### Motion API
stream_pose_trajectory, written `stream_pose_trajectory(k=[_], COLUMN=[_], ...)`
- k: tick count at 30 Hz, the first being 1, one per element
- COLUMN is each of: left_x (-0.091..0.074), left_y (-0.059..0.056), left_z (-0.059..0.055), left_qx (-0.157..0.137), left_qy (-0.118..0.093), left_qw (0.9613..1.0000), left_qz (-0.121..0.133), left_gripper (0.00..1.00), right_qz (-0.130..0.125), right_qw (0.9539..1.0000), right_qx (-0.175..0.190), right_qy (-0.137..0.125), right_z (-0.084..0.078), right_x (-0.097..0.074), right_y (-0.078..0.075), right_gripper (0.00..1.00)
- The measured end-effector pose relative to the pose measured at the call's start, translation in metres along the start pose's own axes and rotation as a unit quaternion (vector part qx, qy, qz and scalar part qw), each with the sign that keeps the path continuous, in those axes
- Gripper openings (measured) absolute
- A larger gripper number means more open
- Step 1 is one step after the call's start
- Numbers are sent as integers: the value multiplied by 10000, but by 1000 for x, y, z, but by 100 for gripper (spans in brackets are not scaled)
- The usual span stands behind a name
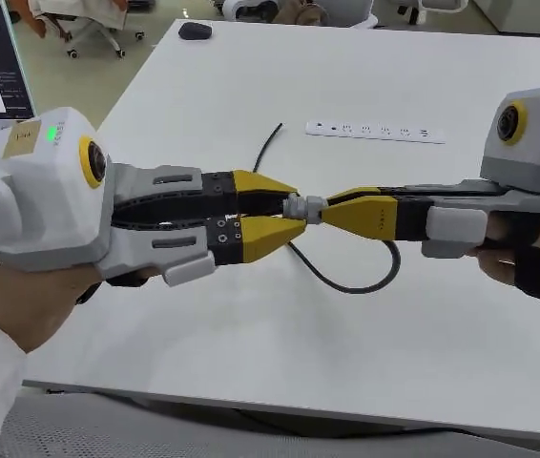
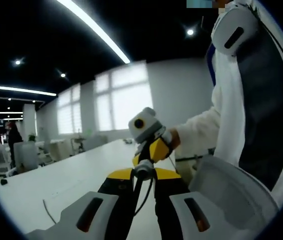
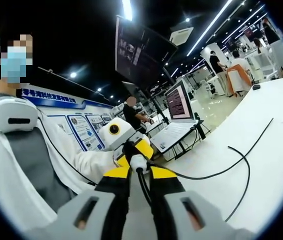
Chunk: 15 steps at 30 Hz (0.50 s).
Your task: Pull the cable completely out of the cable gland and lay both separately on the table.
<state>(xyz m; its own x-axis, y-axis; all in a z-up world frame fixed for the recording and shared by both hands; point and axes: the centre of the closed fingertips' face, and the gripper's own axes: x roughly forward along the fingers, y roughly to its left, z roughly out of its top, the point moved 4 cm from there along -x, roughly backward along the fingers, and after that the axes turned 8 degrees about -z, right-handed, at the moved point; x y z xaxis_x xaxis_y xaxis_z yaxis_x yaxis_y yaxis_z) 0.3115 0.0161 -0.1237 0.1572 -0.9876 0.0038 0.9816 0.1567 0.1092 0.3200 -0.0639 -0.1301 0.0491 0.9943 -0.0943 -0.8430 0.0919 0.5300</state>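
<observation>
Yellow fingers of my left gripper [image 1: 296,214] clamp the grey cable gland [image 1: 301,206] above the worktop [image 1: 203,334]; my right gripper [image 1: 330,211] pinches the black cable [image 1: 351,288] just beside it.

Quick count for you: two yellow-jawed grippers, the left gripper [image 1: 297,210] and the right gripper [image 1: 326,210]. One small grey cable gland [image 1: 302,205], one long black cable [image 1: 356,286], one flat white power strip [image 1: 375,131] and one dark mouse [image 1: 195,31], both toward the far edge of the one white table [image 1: 251,363].
</observation>
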Motion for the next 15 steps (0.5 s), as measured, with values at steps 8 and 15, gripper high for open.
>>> stream_pose_trajectory(k=[8, 15], left_x=[-3, -3], left_y=[0, -3], left_z=[1, -5], left_qx=[116, 138], left_qy=[44, 269], left_qw=[9999, 9995], left_qz=[5, 4], left_gripper=[16, 16], right_qz=[95, -2], right_qw=[9999, 9996], right_qx=[76, 275], right_qy=[34, 35], right_z=[1, -5], right_x=[4, 5], right_y=[4, 0], right_gripper=[11, 11])
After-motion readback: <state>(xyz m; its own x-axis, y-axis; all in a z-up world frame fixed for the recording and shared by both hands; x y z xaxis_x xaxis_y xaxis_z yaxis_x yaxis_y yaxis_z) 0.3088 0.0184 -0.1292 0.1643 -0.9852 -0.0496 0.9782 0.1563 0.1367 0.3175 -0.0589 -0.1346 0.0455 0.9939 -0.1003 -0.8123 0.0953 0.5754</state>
